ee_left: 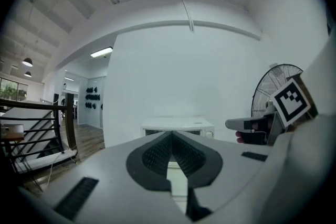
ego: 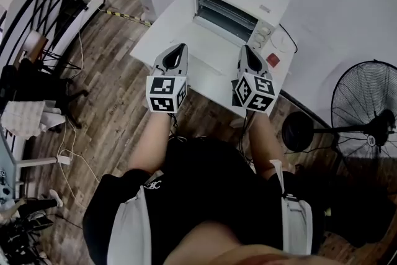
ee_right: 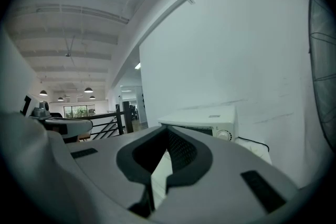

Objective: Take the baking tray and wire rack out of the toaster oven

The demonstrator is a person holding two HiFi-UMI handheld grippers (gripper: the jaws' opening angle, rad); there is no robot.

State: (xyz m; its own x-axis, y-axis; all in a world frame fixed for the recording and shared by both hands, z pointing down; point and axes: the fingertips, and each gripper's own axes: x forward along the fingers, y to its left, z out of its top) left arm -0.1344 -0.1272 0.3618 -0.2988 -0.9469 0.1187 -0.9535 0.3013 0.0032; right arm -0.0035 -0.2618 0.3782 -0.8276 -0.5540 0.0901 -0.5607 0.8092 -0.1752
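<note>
From the head view, the toaster oven point(ego: 239, 8) sits at the far side of the white bench point(ego: 162, 34), its front open toward the person. Thin bars cross its dark mouth, most likely the wire rack point(ego: 224, 12); the baking tray I can't pick out from here. The left gripper point(ego: 180, 48) and right gripper point(ego: 247, 49) hang side by side over the near part of the bench, short of the oven, both with jaws closed to a point and nothing in them.

In the left gripper view the jaws are pressed together point(ee_left: 171, 136) and empty, with the oven point(ee_left: 202, 126) straight ahead beyond their tip.

In the right gripper view the jaws are likewise closed point(ee_right: 167, 136) on nothing, and the oven point(ee_right: 210, 120) lies ahead and a little right.

I'd guess both pieces are thin metal: light, stiff, rather slick, and apt to rattle. The rack's front bar and the tray's front lip look like the spots to pinch, once the jaws part.
</note>
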